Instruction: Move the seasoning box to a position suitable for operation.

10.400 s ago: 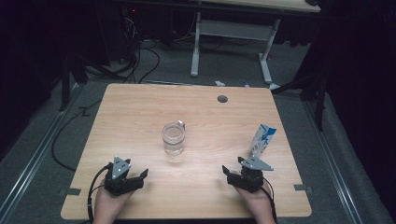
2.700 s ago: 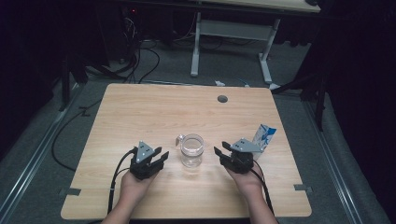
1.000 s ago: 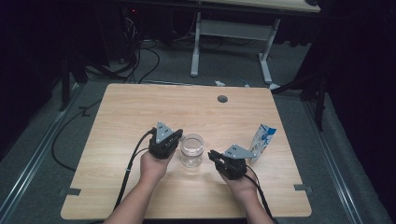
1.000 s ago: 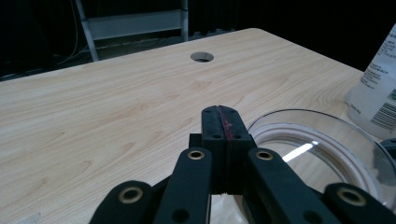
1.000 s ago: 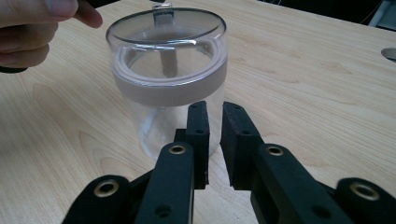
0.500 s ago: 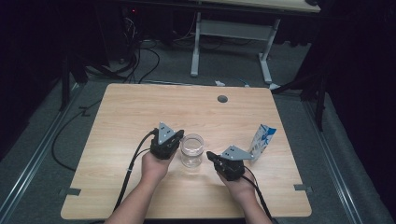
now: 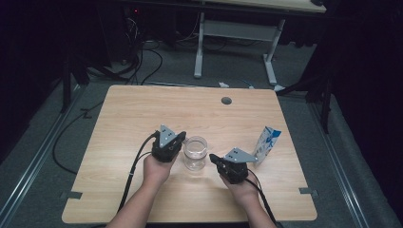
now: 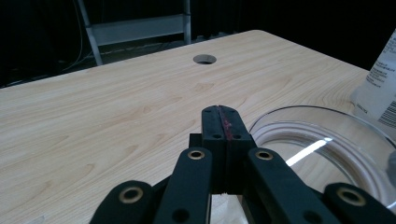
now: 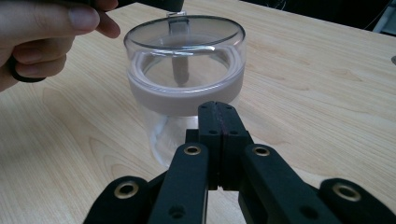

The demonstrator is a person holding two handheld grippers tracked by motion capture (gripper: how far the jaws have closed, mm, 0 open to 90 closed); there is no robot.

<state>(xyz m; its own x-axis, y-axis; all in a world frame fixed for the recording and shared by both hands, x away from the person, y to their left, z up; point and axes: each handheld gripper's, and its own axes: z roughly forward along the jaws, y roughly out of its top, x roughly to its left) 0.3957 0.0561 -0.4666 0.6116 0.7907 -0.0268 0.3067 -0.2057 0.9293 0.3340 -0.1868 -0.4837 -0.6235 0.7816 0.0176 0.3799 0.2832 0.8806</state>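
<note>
A clear glass jar (image 7: 196, 153) with a pale band under its rim stands on the wooden table (image 7: 142, 109), a little in front of the middle. My left gripper (image 7: 181, 143) is shut at the jar's left side, its tip by the rim. In the left gripper view the shut jaws (image 8: 220, 119) lie beside the jar's rim (image 8: 322, 140). My right gripper (image 7: 214, 159) is shut too and points at the jar from the right. In the right gripper view its jaws (image 9: 218, 112) stop just short of the jar (image 9: 187, 79). Nothing is held.
A white and blue carton (image 7: 266, 144) stands upright right of the jar, close behind my right gripper; its side (image 8: 380, 79) appears in the left gripper view. A round cable hole (image 7: 226, 100) lies at the table's far side. The person's left hand (image 9: 42, 32) is beside the jar.
Since the earliest frames both grippers have come up from the table's front edge to the jar's two sides, and the jar stands nearer and further right. Over the last second nothing visibly moved.
</note>
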